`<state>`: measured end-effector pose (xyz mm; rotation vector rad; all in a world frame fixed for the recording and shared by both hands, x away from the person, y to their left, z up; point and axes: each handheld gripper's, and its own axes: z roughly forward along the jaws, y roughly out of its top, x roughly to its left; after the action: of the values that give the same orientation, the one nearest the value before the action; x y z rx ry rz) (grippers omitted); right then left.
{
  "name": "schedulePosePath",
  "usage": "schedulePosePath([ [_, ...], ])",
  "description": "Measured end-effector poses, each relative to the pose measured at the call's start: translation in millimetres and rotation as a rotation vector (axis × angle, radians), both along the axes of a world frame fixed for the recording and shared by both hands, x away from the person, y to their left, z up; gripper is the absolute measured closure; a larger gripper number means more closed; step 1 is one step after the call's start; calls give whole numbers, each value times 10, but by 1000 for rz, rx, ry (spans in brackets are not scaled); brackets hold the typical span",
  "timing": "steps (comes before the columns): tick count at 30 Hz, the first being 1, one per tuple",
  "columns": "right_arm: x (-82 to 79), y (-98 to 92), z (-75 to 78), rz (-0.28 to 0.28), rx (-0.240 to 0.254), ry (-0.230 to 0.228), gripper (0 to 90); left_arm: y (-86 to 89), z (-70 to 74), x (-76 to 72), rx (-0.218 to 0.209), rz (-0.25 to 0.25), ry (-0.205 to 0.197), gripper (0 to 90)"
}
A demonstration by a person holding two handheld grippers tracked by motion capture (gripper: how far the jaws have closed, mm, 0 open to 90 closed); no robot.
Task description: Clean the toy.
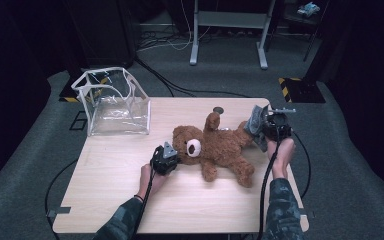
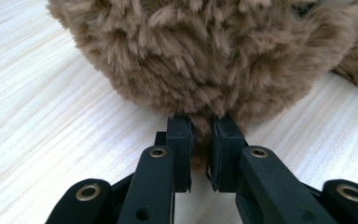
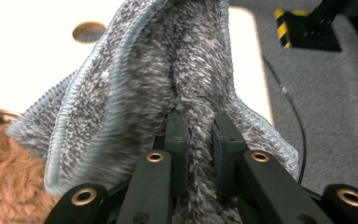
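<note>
I have the teddy bear point(image 1: 215, 150) lying on its back mid-surface point(image 1: 130, 200), head toward my left, legs toward my right. My left gripper point(image 1: 172, 159) sits at the bear's head; in the left gripper view the jaws are nearly together, clamped on a tuft of the brown fur point(image 2: 200, 70), pinning the head in place. My right gripper point(image 1: 261, 126) is up at the bear's far leg, jaws clamped on a grey knitted cloth point(image 3: 177, 84) with a pale blue stitched edge, looks like a small garment or sock. In the right gripper view the cloth bunches up between the jaws and drapes over them, brown fur at lower left.

Progress, my read: cloth is picked up and brought to the leg, bear is steadied. Not on the bear yet, it hangs beside the leg rather than around it. Left to do: work it over the limb and pull it along.

A clear plastic bag point(image 1: 114, 102) with white trim stands open at the far left corner, well apart from the bear, untouched.
</note>
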<state>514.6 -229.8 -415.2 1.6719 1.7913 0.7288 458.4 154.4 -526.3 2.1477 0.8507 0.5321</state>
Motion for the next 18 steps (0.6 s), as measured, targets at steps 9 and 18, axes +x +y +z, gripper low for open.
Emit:
schedulePosePath([
  [9,-66,-28,-335,27,-3,207,800,1,1,0,0,1,0,801],
  [18,-585,130,269,131,45,-29,800,-2,-1,0,2,0,-3,801],
])
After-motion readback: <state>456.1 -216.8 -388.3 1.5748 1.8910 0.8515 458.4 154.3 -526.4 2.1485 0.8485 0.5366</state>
